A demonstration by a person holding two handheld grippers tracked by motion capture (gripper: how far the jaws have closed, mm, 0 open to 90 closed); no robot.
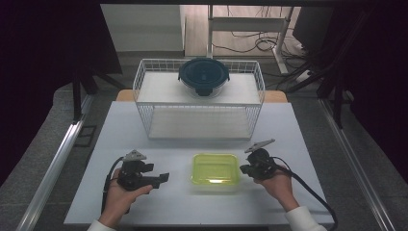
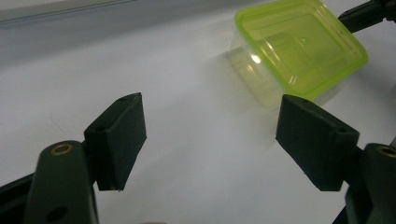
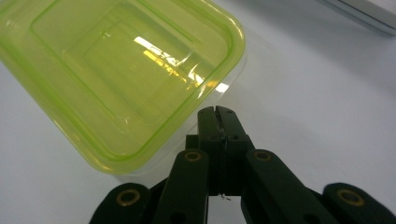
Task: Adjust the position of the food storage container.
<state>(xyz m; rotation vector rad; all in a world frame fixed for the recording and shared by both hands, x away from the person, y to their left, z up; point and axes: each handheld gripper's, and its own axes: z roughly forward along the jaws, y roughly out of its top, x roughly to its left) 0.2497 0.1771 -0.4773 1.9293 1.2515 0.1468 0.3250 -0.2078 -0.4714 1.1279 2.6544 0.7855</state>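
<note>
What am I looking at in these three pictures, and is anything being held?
A person at a white table holds a hand-operated two-jaw gripper in each hand. The high view looks down from above; the other two come from cameras riding on the grippers. The left gripper is open and empty. The right gripper is shut on nothing, its tip beside the clear plastic box with a lime-green lid. Behind stands a white wire rack carrying a round glass container with a dark blue lid.

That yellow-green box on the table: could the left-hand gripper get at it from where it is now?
Probably yes. The left gripper is open and points at the box, with bare table between them.
</note>
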